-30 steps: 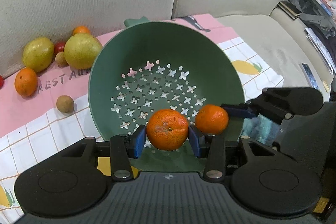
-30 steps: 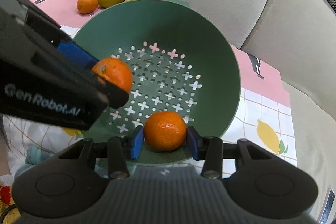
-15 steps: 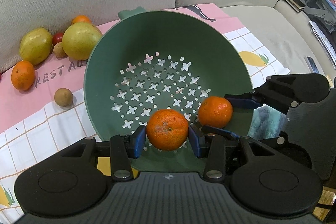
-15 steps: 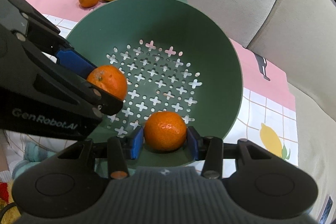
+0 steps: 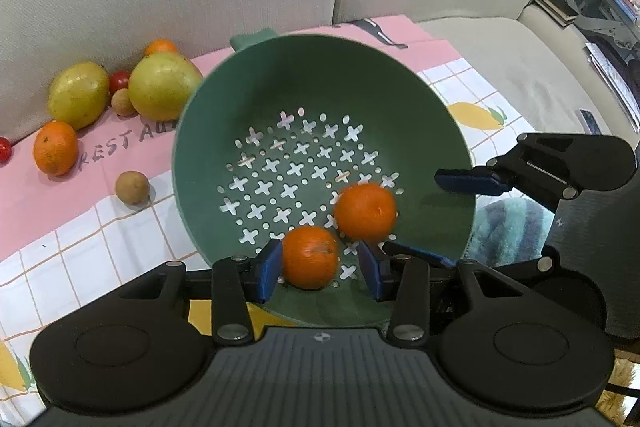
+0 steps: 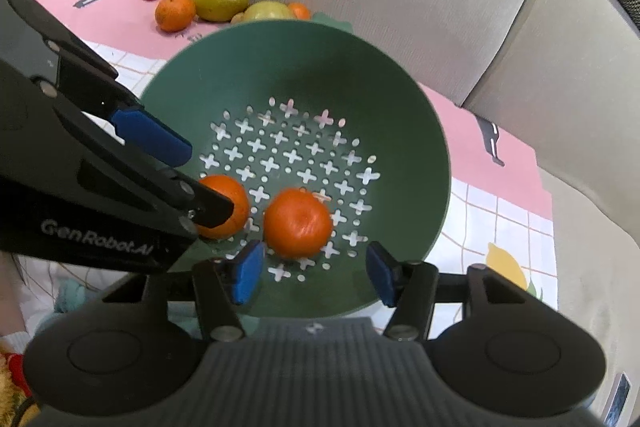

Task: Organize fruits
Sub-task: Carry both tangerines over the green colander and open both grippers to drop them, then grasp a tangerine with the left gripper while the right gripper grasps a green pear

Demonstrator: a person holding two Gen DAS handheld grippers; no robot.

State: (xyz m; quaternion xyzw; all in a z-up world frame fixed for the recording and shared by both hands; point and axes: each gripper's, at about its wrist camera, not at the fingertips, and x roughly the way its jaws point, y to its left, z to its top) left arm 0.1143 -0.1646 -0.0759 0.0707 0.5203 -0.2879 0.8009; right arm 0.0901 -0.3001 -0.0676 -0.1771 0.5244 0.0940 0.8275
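So both tangerines are in the green colander (image 5: 224,131) now, down near its front edge: one (image 5: 310,256) sits between the left tongs (image 5: 320,269), the other (image 6: 297,222) just ahead of the right tongs (image 6: 312,269). Both tongs are spread wide and holding nothing. Looks like the drop-off step is basically done. Next move, I'd guess, is backing out and going for the leftover fruit (image 5: 160,91) piled behind the colander on its left, against the sofa back, without bumping the rim.
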